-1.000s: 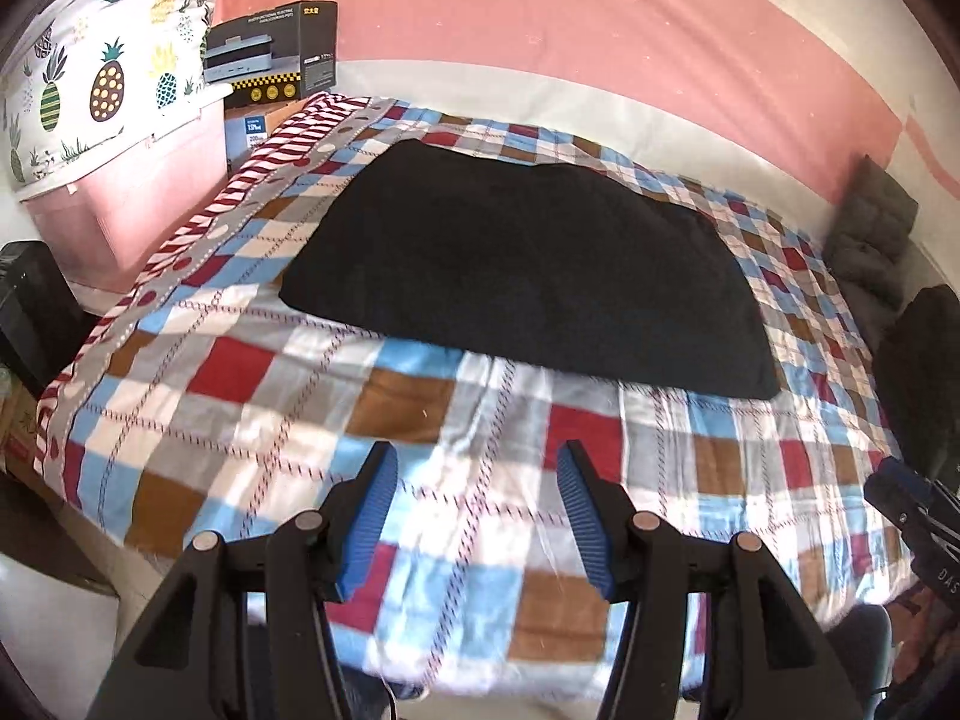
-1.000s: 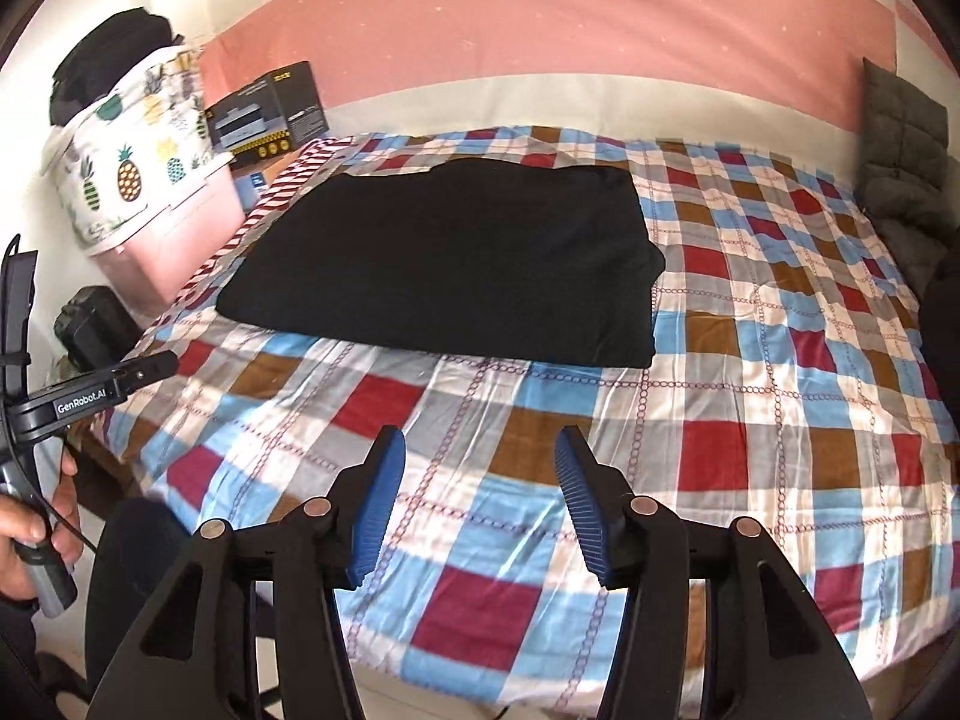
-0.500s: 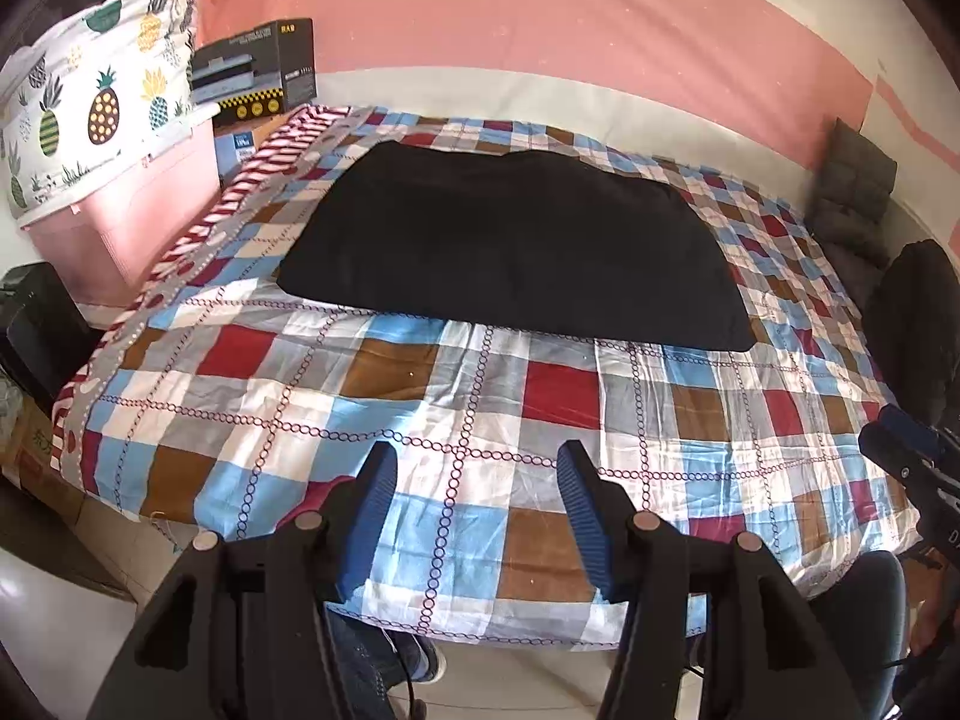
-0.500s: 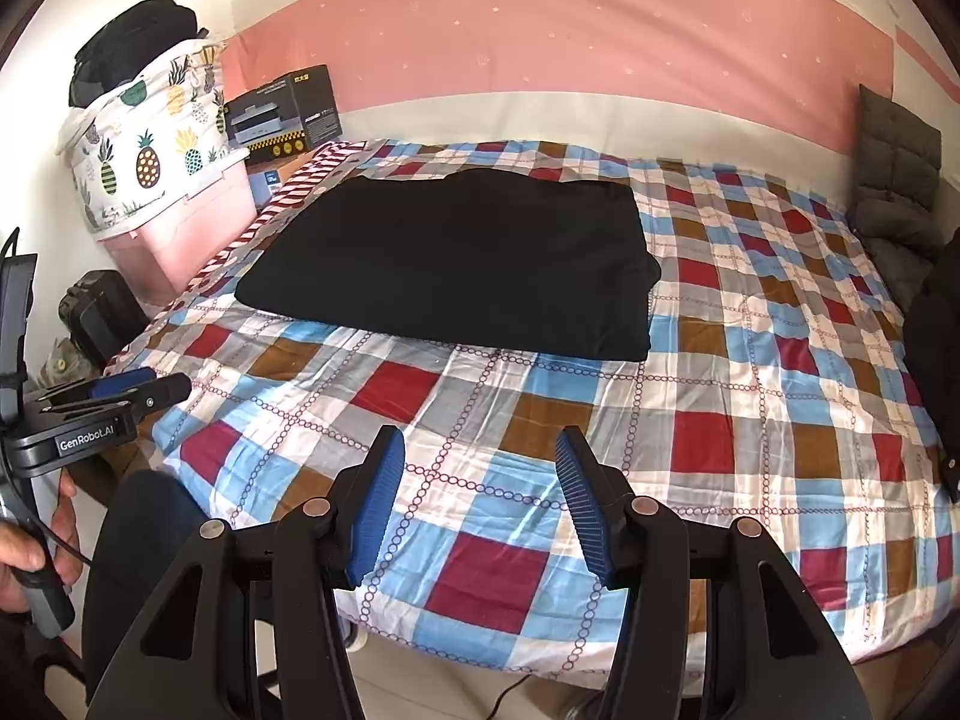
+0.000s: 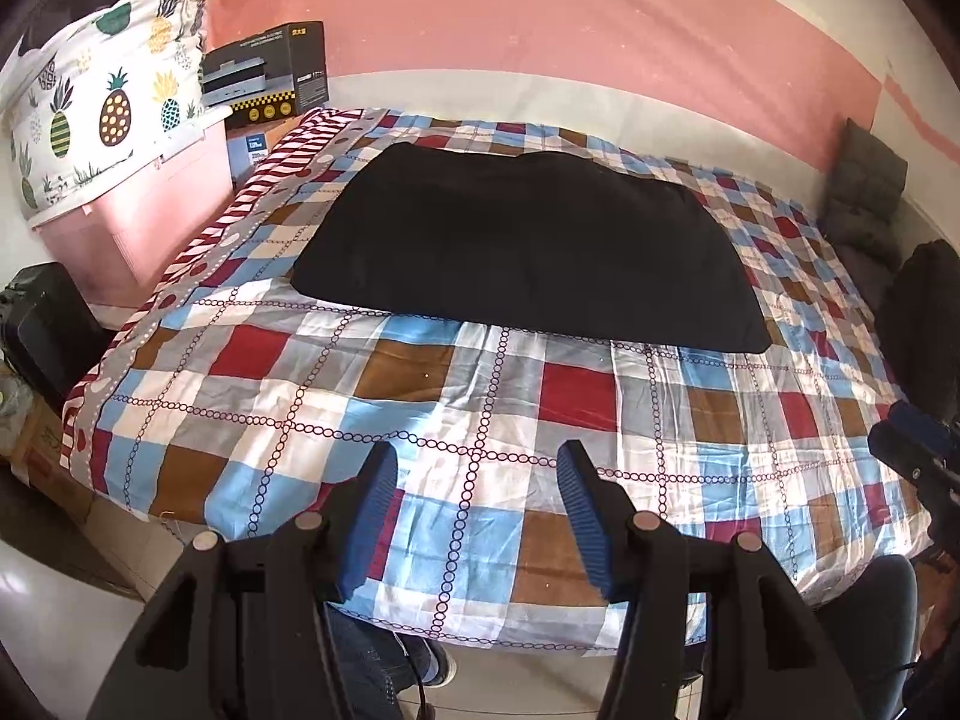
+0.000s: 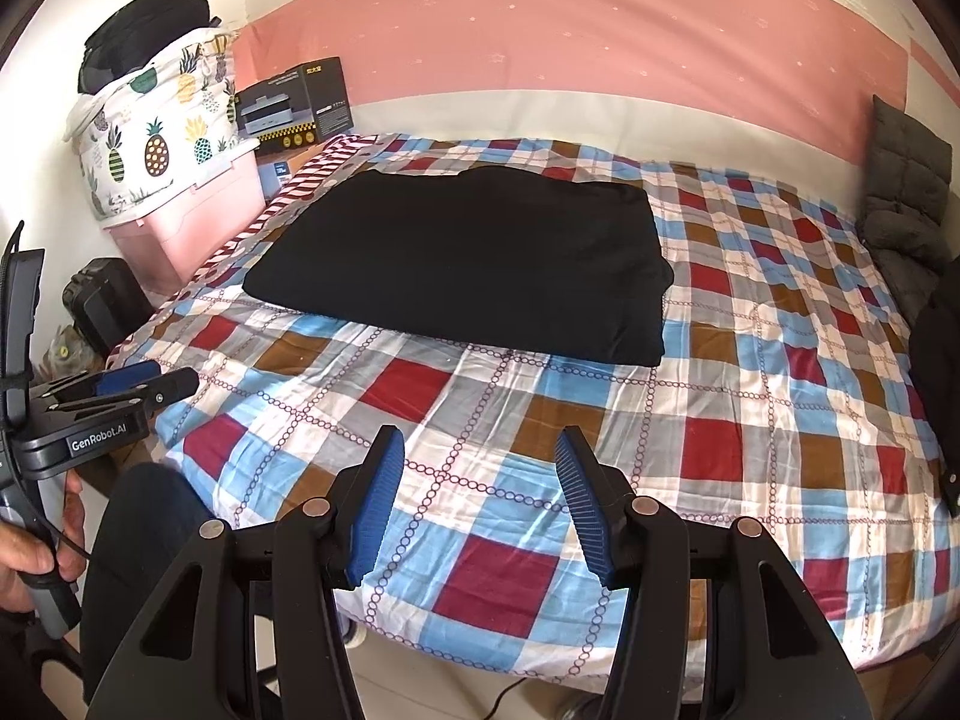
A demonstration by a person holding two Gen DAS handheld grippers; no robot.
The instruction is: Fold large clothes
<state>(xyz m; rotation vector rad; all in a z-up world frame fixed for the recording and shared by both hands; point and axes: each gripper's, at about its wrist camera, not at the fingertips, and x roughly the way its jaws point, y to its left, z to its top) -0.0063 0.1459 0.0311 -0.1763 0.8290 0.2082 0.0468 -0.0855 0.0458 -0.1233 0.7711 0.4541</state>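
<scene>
A black garment point(image 5: 528, 246) point(image 6: 474, 261) lies folded into a flat rectangle on the far half of the checked bedspread point(image 5: 492, 420) point(image 6: 720, 408). My left gripper point(image 5: 477, 468) hangs open over the bed's near edge, well short of the garment, with nothing between its blue pads. My right gripper point(image 6: 474, 459) is also open and empty, over the near part of the bed. The left gripper point(image 6: 129, 387) shows at the left of the right wrist view, held by a hand point(image 6: 36, 546). Only the blue tip of the right gripper point(image 5: 918, 450) shows in the left wrist view.
A pink storage box point(image 6: 192, 210) with a pineapple-print bag point(image 6: 150, 138) stands left of the bed, with a dark carton point(image 6: 294, 105) behind. A black case point(image 6: 105, 300) sits on the floor. A grey cushion point(image 6: 906, 204) and dark clothing point(image 6: 942, 384) are at the right.
Both grippers have drawn back from the bed, so the garment looks farther off and the bed's near edge and the floor show. Both stay open and empty.
</scene>
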